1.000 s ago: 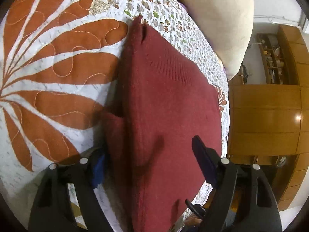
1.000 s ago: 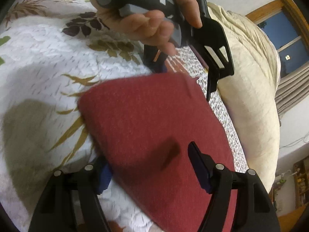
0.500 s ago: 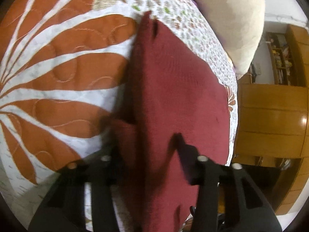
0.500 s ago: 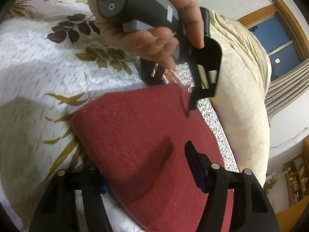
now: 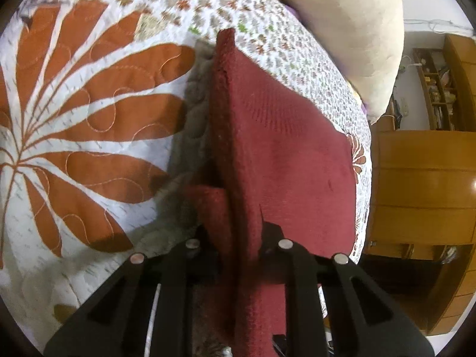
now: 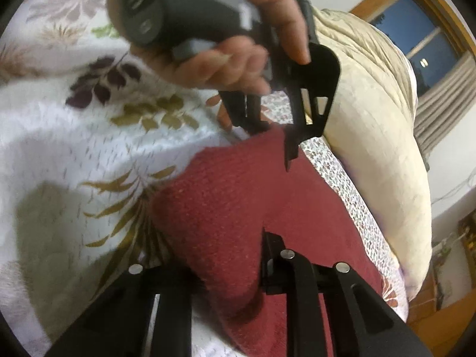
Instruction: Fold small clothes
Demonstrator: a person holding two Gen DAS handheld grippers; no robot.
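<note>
A dark red knitted garment (image 5: 285, 154) lies folded on the quilted bedspread (image 5: 89, 125). My left gripper (image 5: 238, 238) is shut on its near edge, which stands up off the bed as a ridge, with a small flap (image 5: 208, 208) hanging to the left. In the right wrist view the same red garment (image 6: 238, 196) runs away from me. My right gripper (image 6: 238, 253) is shut on its near edge, and its left finger is hidden under the cloth. At the far corner a hand (image 6: 238, 68) holds the left gripper (image 6: 275, 141), which pinches the cloth.
A big cream pillow (image 5: 342, 23) lies along the far right side of the bed, seen also as the cream pillow (image 6: 372, 136). Beyond the bed edge stands a wooden cabinet (image 5: 422, 184). A dark window (image 6: 422, 47) is at the upper right.
Both grippers went from wide open around the garment's edge to shut on it. The left one has raised its edge off the bed.
</note>
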